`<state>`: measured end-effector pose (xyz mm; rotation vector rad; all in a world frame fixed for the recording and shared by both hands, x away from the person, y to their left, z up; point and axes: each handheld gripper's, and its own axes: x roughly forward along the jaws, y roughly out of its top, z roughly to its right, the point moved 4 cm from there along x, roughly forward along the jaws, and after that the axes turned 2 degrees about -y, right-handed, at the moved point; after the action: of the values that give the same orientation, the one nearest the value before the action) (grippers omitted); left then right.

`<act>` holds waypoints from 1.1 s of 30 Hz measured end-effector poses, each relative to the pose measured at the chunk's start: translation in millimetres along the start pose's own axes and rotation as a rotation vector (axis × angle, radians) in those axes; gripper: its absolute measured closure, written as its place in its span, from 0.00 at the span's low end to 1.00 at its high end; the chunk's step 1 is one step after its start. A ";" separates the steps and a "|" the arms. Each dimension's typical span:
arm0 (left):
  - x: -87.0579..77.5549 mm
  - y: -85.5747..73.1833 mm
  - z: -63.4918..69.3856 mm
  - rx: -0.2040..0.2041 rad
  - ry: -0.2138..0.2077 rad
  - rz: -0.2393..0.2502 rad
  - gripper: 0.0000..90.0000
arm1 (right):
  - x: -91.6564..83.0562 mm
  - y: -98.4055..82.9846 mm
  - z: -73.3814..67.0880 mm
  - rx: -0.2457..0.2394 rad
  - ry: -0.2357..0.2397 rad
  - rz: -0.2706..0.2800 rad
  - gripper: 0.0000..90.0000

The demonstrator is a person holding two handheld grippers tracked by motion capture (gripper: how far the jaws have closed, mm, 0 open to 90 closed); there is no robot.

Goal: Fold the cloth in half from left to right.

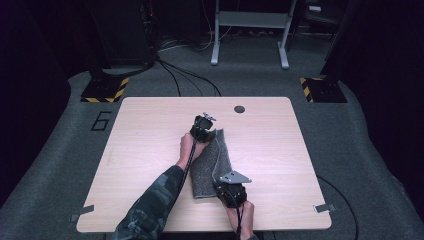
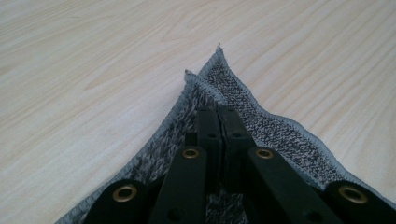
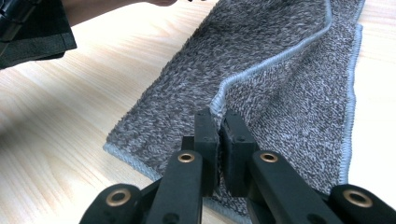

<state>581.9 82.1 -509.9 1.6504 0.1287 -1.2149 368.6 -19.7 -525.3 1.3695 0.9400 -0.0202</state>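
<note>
A grey terry towel point(image 1: 207, 167) lies folded lengthwise on the light wooden table point(image 1: 150, 150), running from the middle toward the near edge. At its far end my left gripper point(image 1: 210, 134) is shut on the towel. In the left gripper view the jaws point(image 2: 218, 126) are pressed together over the cloth point(image 2: 280, 130), and two stitched corners stick out just ahead of them. At the near end my right gripper point(image 1: 221, 181) is shut on the towel's hemmed top-layer edge point(image 3: 261, 51). In the right gripper view that edge runs straight into the closed jaws point(image 3: 218, 128).
A round cable hole point(image 1: 239, 109) sits near the table's far edge. Bare tabletop lies to the left and right of the towel. Beyond the table are floor cables, a grey desk frame point(image 1: 250, 30) and yellow-black striped bases point(image 1: 105, 90). A camouflage sleeve point(image 1: 150, 205) crosses the near left.
</note>
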 end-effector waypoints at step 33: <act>-9.3 23.3 -1.6 0.019 -0.028 0.060 0.98 | -19.3 6.1 16.2 0.037 -0.048 0.053 0.96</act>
<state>592.4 76.9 -487.6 1.6418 0.0503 -1.1964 368.2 -41.1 -510.7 1.4216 0.8669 -0.0306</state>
